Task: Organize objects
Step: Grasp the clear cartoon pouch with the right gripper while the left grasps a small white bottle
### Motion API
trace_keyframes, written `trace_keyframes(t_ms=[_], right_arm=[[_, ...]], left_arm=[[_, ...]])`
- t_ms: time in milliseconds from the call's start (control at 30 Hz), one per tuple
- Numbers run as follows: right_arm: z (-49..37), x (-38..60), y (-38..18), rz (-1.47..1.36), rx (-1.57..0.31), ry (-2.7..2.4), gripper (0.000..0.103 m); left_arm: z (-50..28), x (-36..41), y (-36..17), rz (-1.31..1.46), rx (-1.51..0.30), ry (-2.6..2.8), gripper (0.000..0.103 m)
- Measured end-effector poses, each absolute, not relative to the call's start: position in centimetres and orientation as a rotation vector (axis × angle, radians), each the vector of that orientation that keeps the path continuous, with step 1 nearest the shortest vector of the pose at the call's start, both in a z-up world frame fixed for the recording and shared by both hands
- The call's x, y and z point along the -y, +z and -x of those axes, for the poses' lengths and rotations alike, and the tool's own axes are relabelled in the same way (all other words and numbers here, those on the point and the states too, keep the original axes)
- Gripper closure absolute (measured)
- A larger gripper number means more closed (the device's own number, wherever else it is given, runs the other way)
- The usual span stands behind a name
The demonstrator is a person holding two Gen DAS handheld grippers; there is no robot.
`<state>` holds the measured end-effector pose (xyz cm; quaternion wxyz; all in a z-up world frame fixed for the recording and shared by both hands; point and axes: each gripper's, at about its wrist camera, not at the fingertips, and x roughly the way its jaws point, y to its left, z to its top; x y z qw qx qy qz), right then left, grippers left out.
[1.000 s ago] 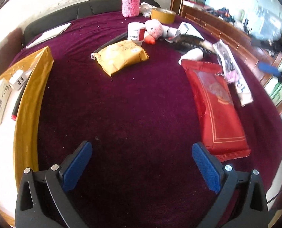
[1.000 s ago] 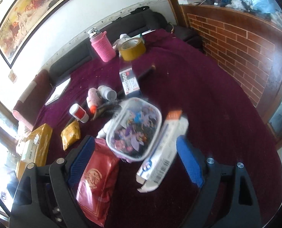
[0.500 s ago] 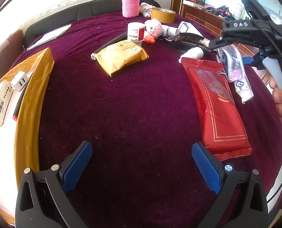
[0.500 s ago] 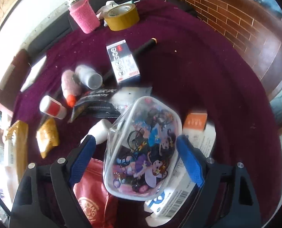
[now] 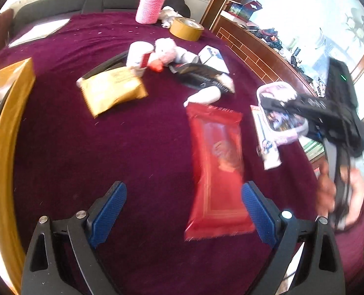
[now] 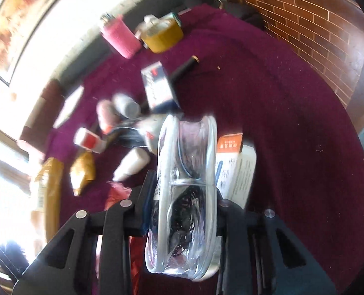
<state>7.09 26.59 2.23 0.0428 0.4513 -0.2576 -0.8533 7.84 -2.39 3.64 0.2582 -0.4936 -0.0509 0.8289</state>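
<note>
My right gripper (image 6: pixel 184 196) is closing on a clear plastic box (image 6: pixel 187 172) of hair accessories. The box stands on edge between the jaws, and the pads press on its sides. The left wrist view shows the same box (image 5: pixel 287 123) under the black right gripper (image 5: pixel 304 115), with a person's hand (image 5: pixel 339 194) on the handle. My left gripper (image 5: pixel 182 189) hovers over the purple cloth (image 5: pixel 108 147). Its jaws are wide and closing a little, with nothing between the pads. A red packet (image 5: pixel 218 162) lies flat just beyond its right finger.
A long white carton (image 6: pixel 241 169) lies beside the box. Further back are a yellow packet (image 5: pixel 113 91), a white bottle (image 5: pixel 206 95), a black packet (image 5: pixel 201 76), a pink plush toy (image 5: pixel 164 51), a tape roll (image 5: pixel 187 28) and a pink knitted bottle (image 5: pixel 150 5). A golden box (image 5: pixel 7 123) lines the left edge.
My right gripper dropped onto the clear box and closed on it, and the box now stands on edge. My left gripper swung towards the right, and its jaws narrowed slightly.
</note>
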Motion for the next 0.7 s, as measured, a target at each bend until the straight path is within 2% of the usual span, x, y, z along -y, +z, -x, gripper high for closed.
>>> trace_keyframes(t_ms=[300, 333, 367, 433, 467, 600, 700], right_arm=[[-10.0, -29.6, 1.6, -1.131, 1.065, -2.446, 0.075], [-10.1, -29.8, 1.4, -1.114, 1.081, -2.443, 0.074], [-10.3, -30.2, 1.2, -1.107, 1.095, -2.438, 0.074], [-10.3, -30.8, 0.4, -1.091, 1.127, -2.405, 0.074], [-10.3, -31.1, 0.1, -1.084, 1.143, -2.391, 0.074], [-10.1, -31.7, -0.6, -1.065, 1.164, -2.362, 0.074], [-9.9, -31.6, -0.9, -1.063, 1.16, -2.344, 0.074]], left_arm=[[-0.6, -5.0, 5.9, 1.244, -0.175, 2.273, 0.012], [0.3, -5.7, 5.7, 1.249, -0.175, 2.26, 0.016], [1.1, -6.5, 5.5, 1.249, -0.191, 2.244, 0.029], [2.4, -8.0, 4.8, 1.259, -0.256, 2.228, 0.043], [2.9, -8.7, 4.3, 1.269, -0.291, 2.215, 0.046], [3.8, -10.7, 2.1, 1.293, -0.415, 2.212, 0.047], [4.0, -11.5, 1.3, 1.278, -0.433, 2.23, 0.055]])
